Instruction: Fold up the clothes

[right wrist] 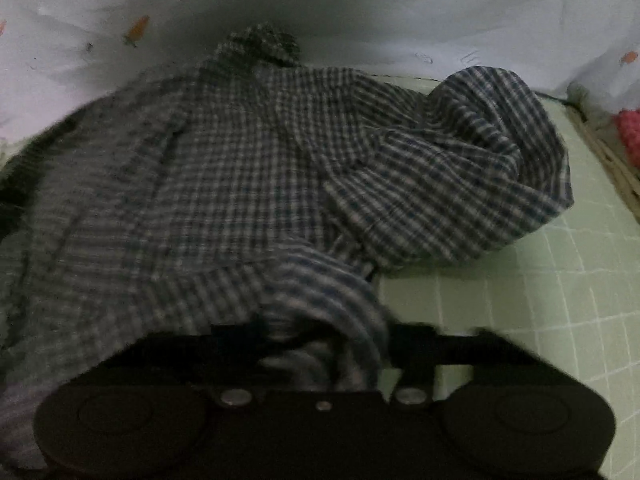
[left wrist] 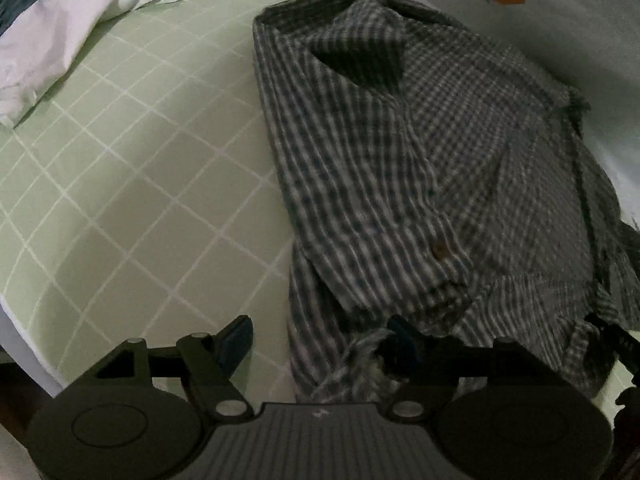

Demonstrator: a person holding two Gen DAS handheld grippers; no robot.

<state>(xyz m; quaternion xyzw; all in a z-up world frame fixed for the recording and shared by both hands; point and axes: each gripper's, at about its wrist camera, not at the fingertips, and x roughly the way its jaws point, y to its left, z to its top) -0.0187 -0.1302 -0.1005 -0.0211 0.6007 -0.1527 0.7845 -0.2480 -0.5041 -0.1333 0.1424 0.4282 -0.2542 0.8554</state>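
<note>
Your blue-and-white checked button-up shirt [left wrist: 400,168] lies on the pale green grid-lined bedsheet [left wrist: 132,184], collar away from you, one side already turned in. The far sleeve [right wrist: 460,168] is bunched, so folding is maybe halfway. Left gripper [left wrist: 320,344]: jaws apart, hem cloth between them, not pinched. Right gripper [right wrist: 320,344]: hem draped over it, too blurred, can't tell the grip. White quilt [left wrist: 52,40] sits clear.

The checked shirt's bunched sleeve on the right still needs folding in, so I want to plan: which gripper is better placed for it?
Probably the right gripper: the bunched sleeve lies just ahead of it, outside the left wrist view.
</note>
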